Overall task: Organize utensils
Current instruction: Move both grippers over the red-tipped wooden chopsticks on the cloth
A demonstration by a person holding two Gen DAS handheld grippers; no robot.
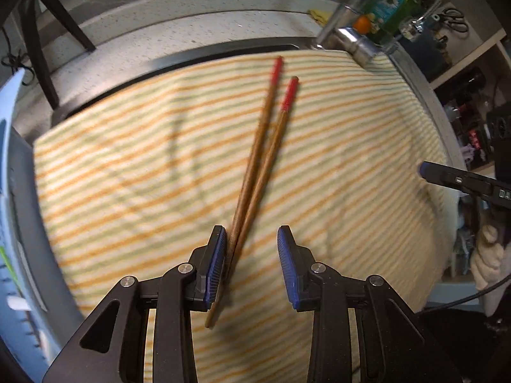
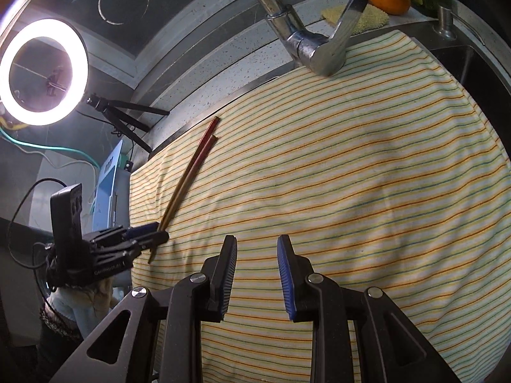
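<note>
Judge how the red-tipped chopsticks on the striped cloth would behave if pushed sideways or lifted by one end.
The chopsticks look thin, straight and wooden, so probably stiff and light. They lie crossed near the left gripper, so a push would likely scissor them apart. The soft striped cloth should curb rolling.

My left gripper [image 1: 252, 263] and my right gripper [image 2: 257, 276] are built alike: matte black angular frames with triangular cut-outs, round silver screws at the pivots, and two fingers faced with ribbed blue pads [image 1: 287, 265]. Seen from the right wrist view, the left one carries a tall black box with a row of small round ports on top, a line of white lettering on its side too small to read, and a thin black cable looping off behind it. Below it my hand wears a pale, fuzzy glove [image 2: 81, 306] with a dark speckled cuff.
</note>
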